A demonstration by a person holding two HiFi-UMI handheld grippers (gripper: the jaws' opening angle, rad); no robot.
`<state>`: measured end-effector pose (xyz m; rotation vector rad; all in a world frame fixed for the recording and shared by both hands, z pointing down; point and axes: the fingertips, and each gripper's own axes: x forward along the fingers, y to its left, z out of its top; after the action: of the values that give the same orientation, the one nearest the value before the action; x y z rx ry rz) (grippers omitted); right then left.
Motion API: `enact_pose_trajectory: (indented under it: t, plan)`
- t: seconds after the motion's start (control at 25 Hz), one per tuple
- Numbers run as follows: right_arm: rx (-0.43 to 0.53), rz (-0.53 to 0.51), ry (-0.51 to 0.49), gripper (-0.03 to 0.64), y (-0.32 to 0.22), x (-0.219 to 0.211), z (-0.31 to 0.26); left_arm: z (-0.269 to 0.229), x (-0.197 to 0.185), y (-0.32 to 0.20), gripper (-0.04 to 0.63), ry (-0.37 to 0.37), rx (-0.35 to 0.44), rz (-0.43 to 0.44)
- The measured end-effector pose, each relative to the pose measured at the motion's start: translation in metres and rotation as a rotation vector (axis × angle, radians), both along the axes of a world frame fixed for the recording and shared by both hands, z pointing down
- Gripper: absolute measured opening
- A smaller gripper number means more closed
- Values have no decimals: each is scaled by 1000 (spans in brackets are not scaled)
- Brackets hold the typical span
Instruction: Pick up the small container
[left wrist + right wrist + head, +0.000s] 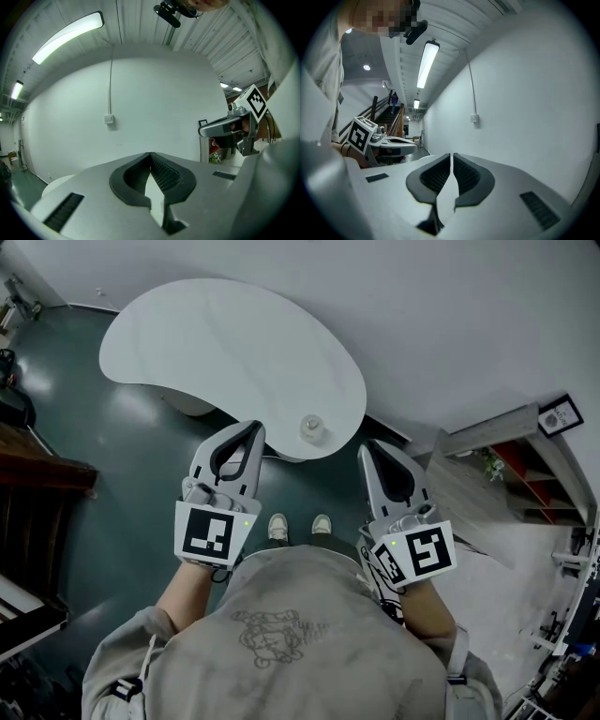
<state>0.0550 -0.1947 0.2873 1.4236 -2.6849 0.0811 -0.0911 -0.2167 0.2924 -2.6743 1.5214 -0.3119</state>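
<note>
While you stand with your grey sweatshirt (281, 643) filling the bottom of the head view, you hold both tools close to your chest. This looks like a ready pose, not a reach. The left gripper (249, 431) has its jaws pressed together with nothing between them, and the right gripper (371, 454) is the same, pads meeting and empty. Each points forward and up, which is why the two gripper views show only the white wall (140, 93) and ceiling lights, never the tabletop. Neither tool is lined up on anything yet.

Below the tips, your shoes (277, 527) stand on the dark green floor (122, 474), just short of the table's near edge. The white kidney-shaped table (216, 343) curves away to your left. The small container (312, 428) stands upright and alone on its right-hand lobe, near the edge closest to you. In the head view it falls between the two grippers, well apart from both.

Whichever gripper you choose will need to tip down toward the table and spread its jaws before it goes in.
</note>
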Motion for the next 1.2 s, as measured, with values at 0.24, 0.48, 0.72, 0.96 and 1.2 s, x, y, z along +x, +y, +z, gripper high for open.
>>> enact_pose_trajectory:
  t: [0.24,0.48,0.72,0.96,1.2]
  plan:
    - [13,-28,-13,38,-14,11,-4,-3,6,-5,17,8,4,-54]
    - [17,-69,-20,40,-31,1,0,0,4,-13,17,4,1,-90]
    - [69,-82,-19,40,-60,-14,-5,-3,4,-31,17,-11,19,-111]
    - [64,-79,-44,153,-88,-25,3,-6,2,-49,17,-15,56,-128]
    - [45,-70,-20,221,-108,-39,36,7,4,-64,17,-16,63,-113]
